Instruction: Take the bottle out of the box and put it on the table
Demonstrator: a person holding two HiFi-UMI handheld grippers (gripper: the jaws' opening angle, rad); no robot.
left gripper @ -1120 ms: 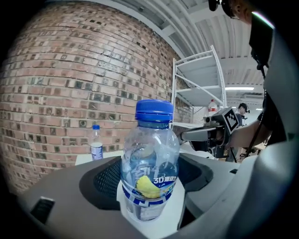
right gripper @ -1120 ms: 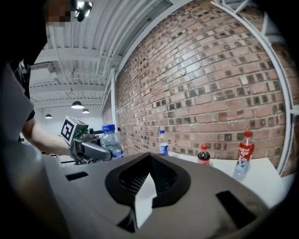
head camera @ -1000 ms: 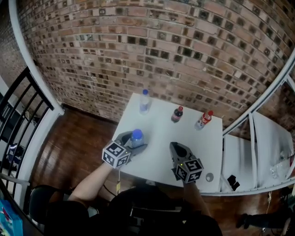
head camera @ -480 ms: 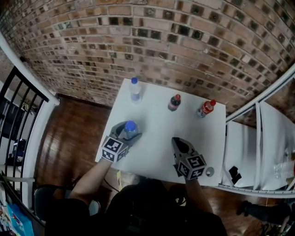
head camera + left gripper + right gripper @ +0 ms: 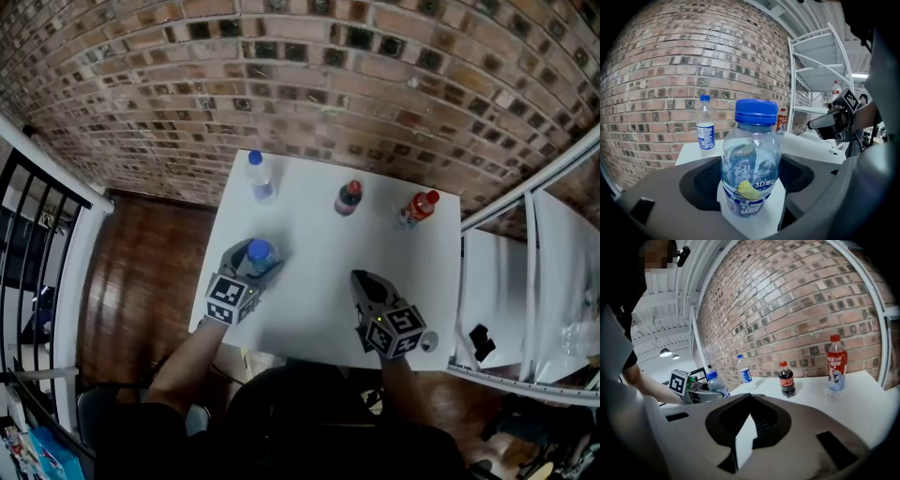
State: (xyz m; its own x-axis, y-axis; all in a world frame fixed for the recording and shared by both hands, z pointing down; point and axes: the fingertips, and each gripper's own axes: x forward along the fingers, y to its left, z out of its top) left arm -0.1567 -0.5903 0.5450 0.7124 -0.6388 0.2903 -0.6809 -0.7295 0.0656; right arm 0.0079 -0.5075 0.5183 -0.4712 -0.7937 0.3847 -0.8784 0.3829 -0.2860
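— Grippers?
— Left gripper (image 5: 251,267) pinches the blue-capped bottle (image 5: 260,255) at the table (image 5: 309,281) near-left edge. Right gripper (image 5: 366,284) pressed together, empty, near-right.
— Further back?
— Water bottle (image 5: 259,176) far-left corner, cola bottle (image 5: 348,198) mid far edge, red-capped bottle (image 5: 416,208) far-right.

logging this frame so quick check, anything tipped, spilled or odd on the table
Nothing stands out. The water bottle, the dark cola bottle and the red-capped bottle all stand upright on the white table, with no spill visible. The left tool holds another blue-capped bottle upright.
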